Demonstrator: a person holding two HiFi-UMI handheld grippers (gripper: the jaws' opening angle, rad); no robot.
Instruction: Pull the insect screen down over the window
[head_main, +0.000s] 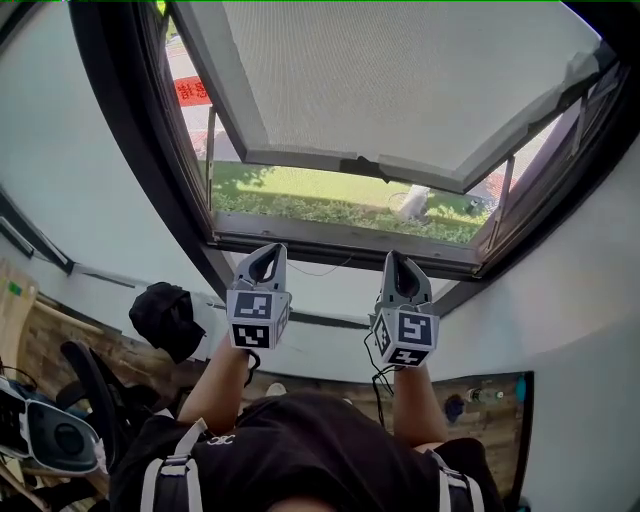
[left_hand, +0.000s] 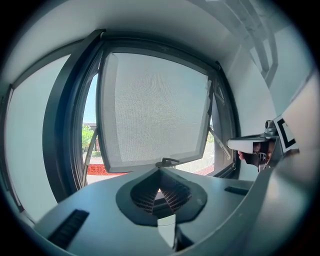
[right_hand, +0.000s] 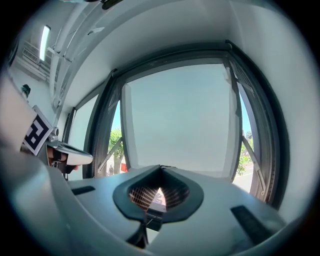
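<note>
The insect screen tilts outward, lower edge level; left gripper and right gripper (both below) are closed, empty.

Outside, a strip of green grass lies in sunlight, with a red sign farther off at the upper left and leafy trees beyond. Indoors, a black cloth item sits against the white wall at the left. Below it is a wooden floor, where a small bottle lies at the lower right.
</note>
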